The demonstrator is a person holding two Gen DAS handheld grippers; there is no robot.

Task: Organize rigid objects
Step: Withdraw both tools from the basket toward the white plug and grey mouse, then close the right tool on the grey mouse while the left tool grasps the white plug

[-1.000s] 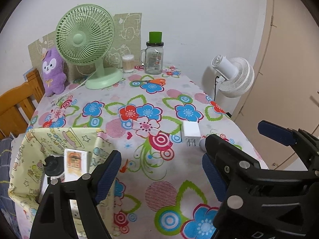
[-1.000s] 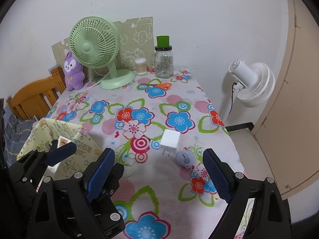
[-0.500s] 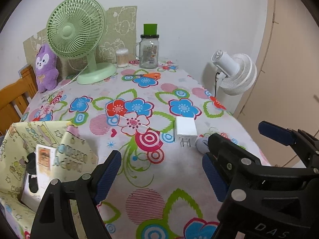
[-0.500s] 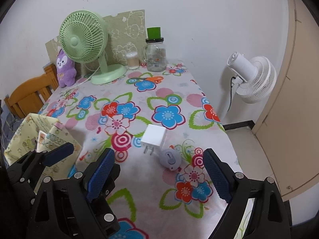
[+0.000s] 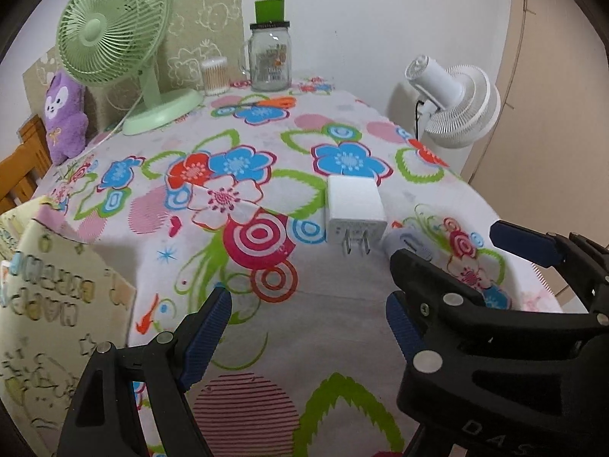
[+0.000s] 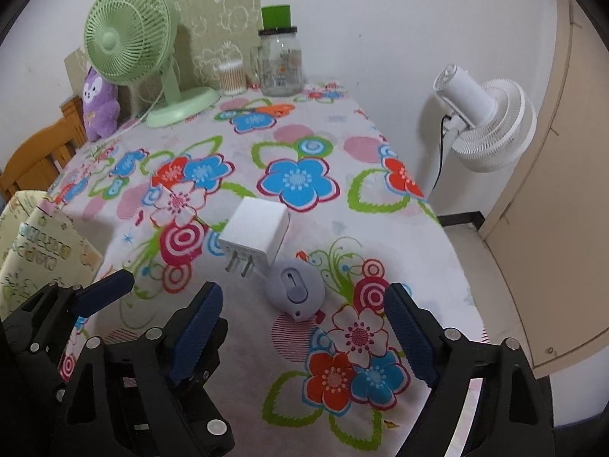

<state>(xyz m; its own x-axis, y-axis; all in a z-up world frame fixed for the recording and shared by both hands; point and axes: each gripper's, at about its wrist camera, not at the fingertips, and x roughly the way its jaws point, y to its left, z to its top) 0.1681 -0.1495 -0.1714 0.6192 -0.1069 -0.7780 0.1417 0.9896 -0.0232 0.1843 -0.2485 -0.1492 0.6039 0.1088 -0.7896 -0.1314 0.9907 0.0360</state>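
both grippers hovered low over the desk (image 6: 266,152), which wore a flowered cloth. the left gripper (image 5: 304,327) had its jaws wide apart with nothing between them, and the right gripper (image 6: 302,327) was the same, jaws spread and empty. the right gripper also showed at the right of the left view, and the left one at the lower left of the right view.

a white charger (image 6: 255,233) lay near the front middle of the desk, prongs pointing toward the cameras. just beside it, on its right and nearer the cameras, sat a small grey round gadget (image 6: 295,289) with a slot-shaped button on top; whether the two touched could not be told. in the left view the gadget (image 5: 407,242) was partly hidden behind the right gripper. both lay ahead of the right jaws, apart from them.

a yellow printed bag (image 5: 49,304) stood at the desk's left edge. at the far end stood a green fan (image 6: 133,43), a purple plush (image 6: 99,103), a tub of swabs (image 6: 232,78) and a glass jar (image 6: 281,64) with a green cap. a white fan (image 6: 491,122) stood off the desk to the right.
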